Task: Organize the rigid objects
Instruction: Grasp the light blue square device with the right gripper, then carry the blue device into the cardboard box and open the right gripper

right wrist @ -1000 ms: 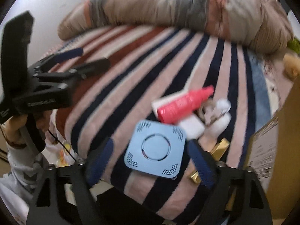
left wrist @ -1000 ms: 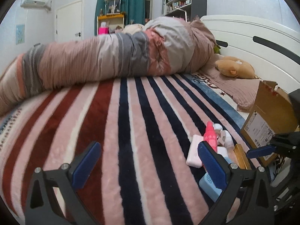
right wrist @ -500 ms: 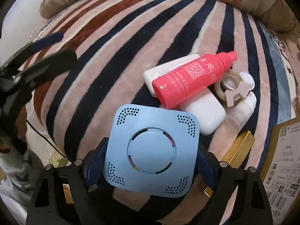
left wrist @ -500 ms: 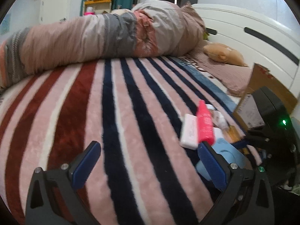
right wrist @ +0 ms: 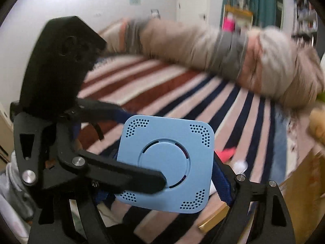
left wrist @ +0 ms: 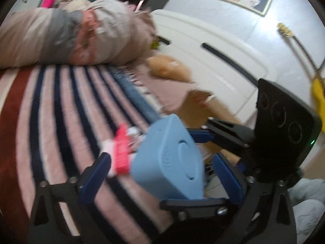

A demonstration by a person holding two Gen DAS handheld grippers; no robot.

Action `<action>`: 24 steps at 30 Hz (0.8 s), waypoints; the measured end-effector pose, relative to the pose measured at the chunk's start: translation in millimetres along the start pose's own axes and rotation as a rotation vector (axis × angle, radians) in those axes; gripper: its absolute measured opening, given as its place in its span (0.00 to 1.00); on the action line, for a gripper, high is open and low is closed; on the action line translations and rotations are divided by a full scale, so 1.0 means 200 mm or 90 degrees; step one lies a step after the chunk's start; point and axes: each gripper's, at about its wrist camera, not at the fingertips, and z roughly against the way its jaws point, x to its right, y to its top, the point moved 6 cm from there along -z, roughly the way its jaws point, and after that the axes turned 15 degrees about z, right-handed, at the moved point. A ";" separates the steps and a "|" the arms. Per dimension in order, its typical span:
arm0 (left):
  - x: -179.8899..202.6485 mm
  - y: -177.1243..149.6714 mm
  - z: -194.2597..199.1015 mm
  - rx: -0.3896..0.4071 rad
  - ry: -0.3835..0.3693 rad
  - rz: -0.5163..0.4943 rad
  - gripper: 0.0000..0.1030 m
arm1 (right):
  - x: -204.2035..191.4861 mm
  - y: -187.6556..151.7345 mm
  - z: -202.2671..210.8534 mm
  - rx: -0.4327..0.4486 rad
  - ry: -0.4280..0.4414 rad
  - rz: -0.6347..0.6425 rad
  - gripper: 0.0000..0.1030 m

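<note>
Two grippers meet at one blue square device (right wrist: 168,166), lifted above the striped blanket (left wrist: 50,105). Right gripper (right wrist: 164,174): jaws closed on the device's opposite edges, flat face toward its camera. Left gripper (left wrist: 160,172): jaws spread wide, bracketing the device without evident contact; one finger crosses the face in the right view. The device has no long axis. Red bottle (left wrist: 121,154) and cardboard box (left wrist: 205,109) lie beyond; the box probably serves as destination.
</note>
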 end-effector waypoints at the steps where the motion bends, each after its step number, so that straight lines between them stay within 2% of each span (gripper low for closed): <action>1: 0.05 0.02 0.00 0.001 -0.009 -0.005 0.77 | 0.01 0.00 0.04 0.014 -0.007 0.004 0.79; 3: 0.16 0.06 0.00 0.006 -0.011 -0.026 0.53 | 0.05 0.01 0.12 0.039 -0.018 0.007 0.79; 5: 0.26 0.10 -0.03 0.014 0.010 -0.057 0.44 | 0.08 0.01 0.20 0.056 -0.035 0.007 0.79; 9: 0.51 0.17 -0.11 0.010 0.008 -0.106 0.25 | 0.19 -0.07 0.38 0.079 -0.073 -0.021 0.76; 13: 0.76 0.17 -0.25 -0.006 0.030 -0.188 0.25 | 0.35 -0.18 0.58 0.105 -0.092 -0.089 0.76; 17: 0.95 0.19 -0.47 -0.058 0.016 -0.217 0.25 | 0.48 -0.33 0.73 0.113 -0.110 -0.144 0.76; 20: 1.02 0.15 -0.63 -0.103 0.012 -0.233 0.25 | 0.57 -0.47 0.81 0.092 -0.118 -0.188 0.76; 24: 1.02 0.09 -0.83 -0.166 0.025 -0.230 0.27 | 0.65 -0.64 0.78 0.046 -0.108 -0.236 0.76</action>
